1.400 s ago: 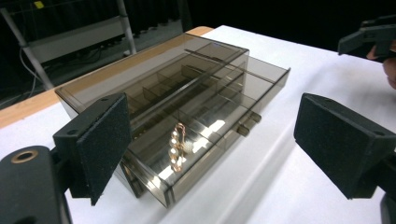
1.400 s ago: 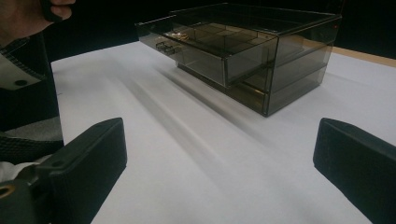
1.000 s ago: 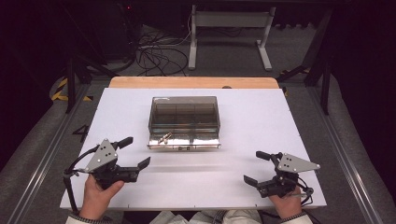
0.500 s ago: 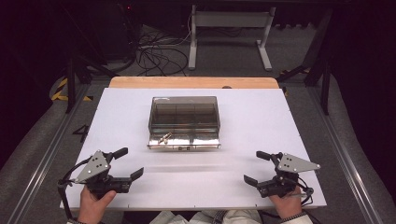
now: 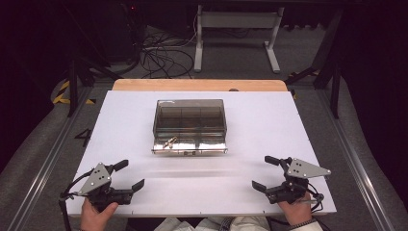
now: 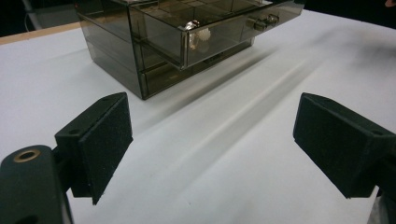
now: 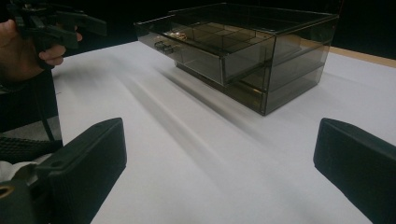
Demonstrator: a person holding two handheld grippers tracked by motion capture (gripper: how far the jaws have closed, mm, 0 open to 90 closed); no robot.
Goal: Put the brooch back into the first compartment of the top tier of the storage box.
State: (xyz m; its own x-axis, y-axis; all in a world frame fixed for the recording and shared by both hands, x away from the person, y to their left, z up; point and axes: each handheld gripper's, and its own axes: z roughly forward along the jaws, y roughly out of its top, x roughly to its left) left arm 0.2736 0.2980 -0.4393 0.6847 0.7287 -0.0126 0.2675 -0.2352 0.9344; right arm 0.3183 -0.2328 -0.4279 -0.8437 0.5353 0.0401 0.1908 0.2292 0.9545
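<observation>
A smoky clear plastic drawer box (image 5: 189, 116) stands at the middle of the white table (image 5: 269, 120). Its top drawer (image 5: 189, 145) is pulled out toward me, with a small gold object (image 5: 169, 141) in its left compartment. That object (image 6: 193, 25) also shows in the left gripper view. My left gripper (image 5: 129, 174) is open near the table's front left corner, nothing between its pads (image 6: 105, 140). My right gripper (image 5: 263, 173) is open near the front right, jaws wide apart and bare. The box (image 7: 261, 51) lies ahead of it.
A wooden strip (image 5: 199, 84) runs along the table's far edge. Behind it stand a white frame (image 5: 235, 29) and loose cables (image 5: 159, 53) on the floor. Grey rails (image 5: 358, 159) flank the table. The other hand and left gripper (image 7: 51, 25) show in the right gripper view.
My left gripper has drawn back toward the table's front left corner, away from the box. The right gripper has stayed put.
</observation>
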